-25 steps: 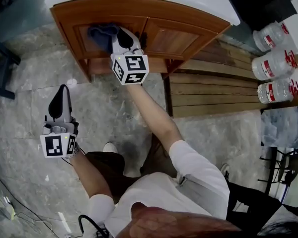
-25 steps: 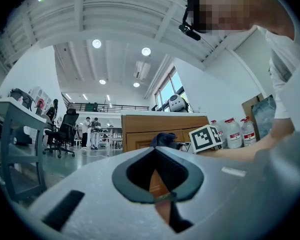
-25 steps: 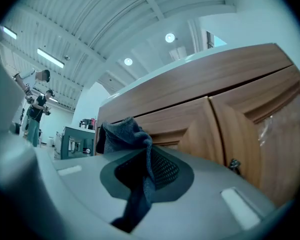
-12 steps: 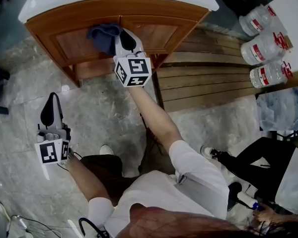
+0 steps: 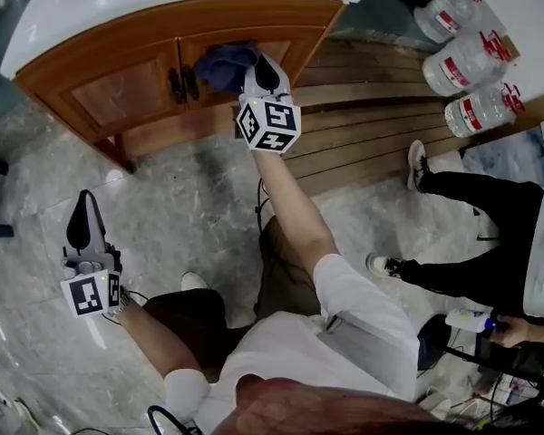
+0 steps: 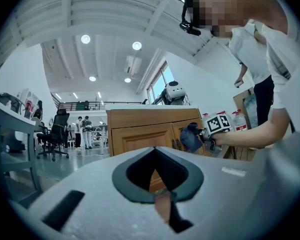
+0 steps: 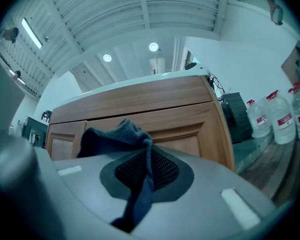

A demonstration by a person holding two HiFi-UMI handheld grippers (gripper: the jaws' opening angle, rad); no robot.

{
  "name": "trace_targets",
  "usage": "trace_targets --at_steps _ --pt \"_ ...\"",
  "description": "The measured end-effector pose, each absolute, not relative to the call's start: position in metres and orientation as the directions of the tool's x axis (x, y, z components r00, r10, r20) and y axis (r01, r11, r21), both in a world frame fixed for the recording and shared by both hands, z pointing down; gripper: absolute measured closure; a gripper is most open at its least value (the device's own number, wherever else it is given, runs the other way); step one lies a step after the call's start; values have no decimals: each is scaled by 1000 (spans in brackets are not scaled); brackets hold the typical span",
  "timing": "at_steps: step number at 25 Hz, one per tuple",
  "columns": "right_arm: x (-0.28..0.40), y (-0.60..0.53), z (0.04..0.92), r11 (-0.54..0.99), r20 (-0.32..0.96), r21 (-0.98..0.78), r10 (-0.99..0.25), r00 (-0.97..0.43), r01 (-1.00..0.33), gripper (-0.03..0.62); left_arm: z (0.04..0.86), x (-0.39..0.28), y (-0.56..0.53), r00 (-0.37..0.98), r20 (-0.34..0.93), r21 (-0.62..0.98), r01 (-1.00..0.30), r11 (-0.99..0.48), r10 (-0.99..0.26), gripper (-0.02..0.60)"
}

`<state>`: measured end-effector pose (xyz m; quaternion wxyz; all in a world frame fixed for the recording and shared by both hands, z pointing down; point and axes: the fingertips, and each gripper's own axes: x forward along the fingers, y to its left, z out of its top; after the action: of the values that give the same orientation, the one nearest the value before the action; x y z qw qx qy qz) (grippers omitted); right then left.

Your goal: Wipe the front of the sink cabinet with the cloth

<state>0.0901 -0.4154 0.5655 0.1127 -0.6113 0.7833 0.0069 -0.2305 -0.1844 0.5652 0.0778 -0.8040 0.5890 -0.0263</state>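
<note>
The wooden sink cabinet (image 5: 118, 84) with a white top stands at the upper left of the head view. My right gripper (image 5: 254, 69) is shut on a dark blue cloth (image 5: 225, 64) and presses it against the right door (image 7: 165, 129), near the door handles (image 5: 183, 82). In the right gripper view the cloth (image 7: 122, 139) bunches between the jaws against the wood. My left gripper (image 5: 82, 225) hangs low over the floor, well away from the cabinet (image 6: 150, 129), shut with nothing in it.
A slatted wooden platform (image 5: 381, 116) lies right of the cabinet. Three large water bottles (image 5: 467, 62) stand at the upper right. Another person's legs and shoes (image 5: 462, 234) are at the right. The floor is grey marble tile (image 5: 181, 216).
The right gripper has carried the cloth rightward across the cabinet front, from the left door to the right door. The head view has shifted, and another person's legs came in at the right.
</note>
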Motion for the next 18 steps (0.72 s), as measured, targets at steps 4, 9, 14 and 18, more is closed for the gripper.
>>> trace_targets --at_steps 4,9,14,18 --pt "150 -418 568 145 -174 -124 -977 -123 -982 565 566 -226 -187 316 -48 -153 -940 -305 -948 580" --pt "212 -422 567 39 -170 -131 -985 -16 -991 565 567 -222 -187 322 -50 -155 -938 -311 -945 580" --pt "241 -424 564 6 -155 -102 -988 10 -995 565 567 -217 -188 328 -46 -156 -935 -317 -944 580" --pt "243 -420 560 15 -157 -93 -988 0 -996 565 565 -212 -190 329 -51 -152 -936 -319 -943 580"
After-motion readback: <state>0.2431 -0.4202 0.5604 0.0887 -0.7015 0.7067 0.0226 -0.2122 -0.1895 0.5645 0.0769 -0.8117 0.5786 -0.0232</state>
